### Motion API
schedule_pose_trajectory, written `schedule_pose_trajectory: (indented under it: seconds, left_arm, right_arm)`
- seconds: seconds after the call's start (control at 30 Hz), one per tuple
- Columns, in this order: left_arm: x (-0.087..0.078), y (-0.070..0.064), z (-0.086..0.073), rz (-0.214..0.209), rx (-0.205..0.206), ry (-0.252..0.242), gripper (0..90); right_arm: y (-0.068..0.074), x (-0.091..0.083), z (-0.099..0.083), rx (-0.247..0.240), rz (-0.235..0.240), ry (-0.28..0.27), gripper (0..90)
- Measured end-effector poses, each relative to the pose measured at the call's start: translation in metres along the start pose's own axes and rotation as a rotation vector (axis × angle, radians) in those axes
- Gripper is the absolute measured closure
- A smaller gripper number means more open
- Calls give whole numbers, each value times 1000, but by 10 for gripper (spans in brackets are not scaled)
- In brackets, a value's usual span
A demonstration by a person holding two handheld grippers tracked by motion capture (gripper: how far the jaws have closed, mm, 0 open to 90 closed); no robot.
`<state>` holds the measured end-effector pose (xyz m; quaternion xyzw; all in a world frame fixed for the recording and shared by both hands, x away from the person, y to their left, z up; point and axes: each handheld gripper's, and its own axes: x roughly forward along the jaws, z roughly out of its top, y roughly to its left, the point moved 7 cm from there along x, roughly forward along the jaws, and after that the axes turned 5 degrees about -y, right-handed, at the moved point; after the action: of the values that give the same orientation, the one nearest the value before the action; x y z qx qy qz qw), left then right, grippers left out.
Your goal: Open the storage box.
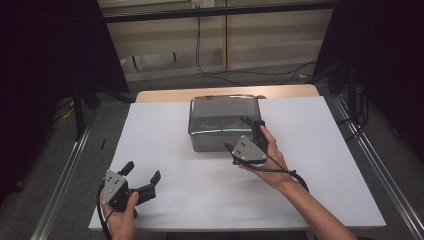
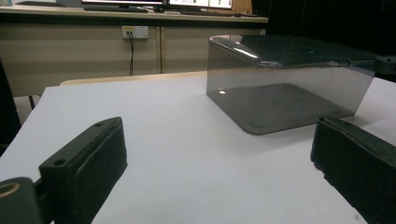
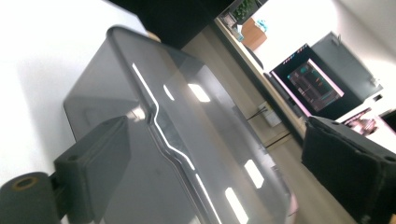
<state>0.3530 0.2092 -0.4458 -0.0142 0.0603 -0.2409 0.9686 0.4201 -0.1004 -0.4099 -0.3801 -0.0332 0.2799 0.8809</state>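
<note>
A smoky, see-through plastic box (image 1: 222, 122) with a lid stands in the middle of the white sheet, toward the far side. My right gripper (image 1: 239, 134) is open and tilted at the box's front right corner, one jaw over the lid edge, one in front of the wall. In the right gripper view the box lid (image 3: 187, 121) runs between my spread jaws, nothing clamped. My left gripper (image 1: 142, 171) rests open near the front left of the sheet, apart from the box. In the left gripper view the box (image 2: 285, 79) stands ahead and to the right, beyond the jaws.
The white sheet (image 1: 165, 150) covers a wooden table whose far edge (image 1: 170, 94) shows. Metal rails (image 1: 65, 175) run along both sides on the floor. Cables (image 1: 235, 72) lie on the floor behind, under a bench with a wall socket (image 2: 134, 31).
</note>
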Motion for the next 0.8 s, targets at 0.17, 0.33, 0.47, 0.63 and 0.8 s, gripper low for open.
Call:
schedule_pose_trajectory:
  seconds: [0.17, 0.33, 0.47, 0.63, 0.8]
  left_arm:
    - [0, -1, 0, -1, 1, -1, 36]
    - [0, -1, 0, -3, 4, 0, 36]
    - [0, -1, 0, -3, 5, 1, 36]
    - [0, -1, 0, -3, 5, 0, 36]
    - [0, -1, 0, -2, 7, 1, 36]
  right_arm:
    - [7, 2, 2, -142, 0, 14, 126]
    - [12, 4, 2, -248, 19, 40, 195]
    - [16, 7, 0, -344, 16, 72, 264]
    - [20, 10, -3, -394, 23, 85, 332]
    - [24, 12, -8, -433, 20, 109, 444]
